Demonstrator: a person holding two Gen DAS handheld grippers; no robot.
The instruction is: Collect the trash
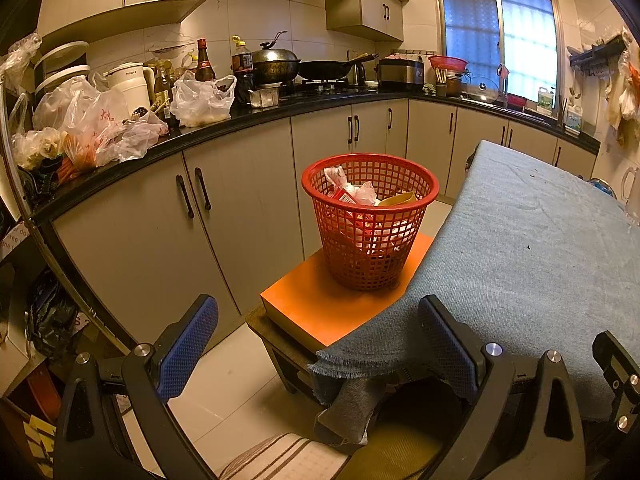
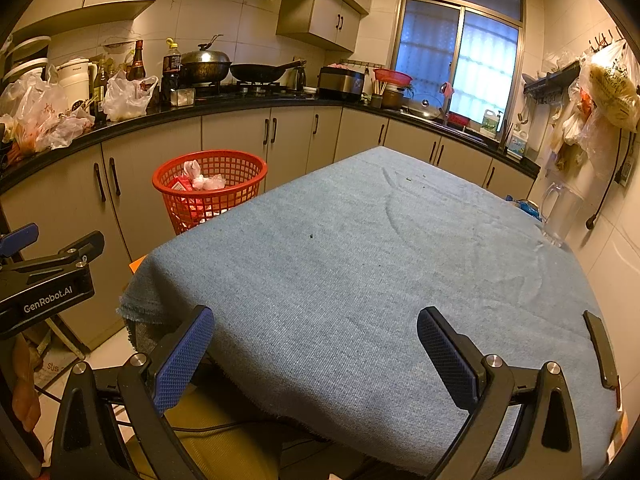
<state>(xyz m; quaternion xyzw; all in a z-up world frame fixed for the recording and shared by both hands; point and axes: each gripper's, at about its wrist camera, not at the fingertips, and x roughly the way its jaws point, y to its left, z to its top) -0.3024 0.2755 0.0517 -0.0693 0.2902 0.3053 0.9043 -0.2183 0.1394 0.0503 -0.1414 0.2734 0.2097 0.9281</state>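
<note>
A red mesh basket (image 1: 370, 224) stands on an orange stool (image 1: 320, 304) beside the table, and it shows again in the right wrist view as the basket (image 2: 210, 190) at the left. Inside lie crumpled white wrappers (image 1: 352, 190), a red packet and a yellow packet. My left gripper (image 1: 318, 328) hangs open near the table's front left corner, well short of the basket, nothing between its blue pads. My right gripper (image 2: 316, 344) is open over the near edge of the blue tablecloth (image 2: 380, 260), also holding nothing. Only tiny dark specks (image 2: 311, 235) lie on the cloth.
A black counter (image 1: 240, 120) with plastic bags (image 1: 202, 100), bottles, woks and a cooker runs along the back. Grey cabinets stand below it. A clear jug (image 2: 560, 216) sits at the table's far right edge. Bags hang on the right wall. A chair seat lies below the grippers.
</note>
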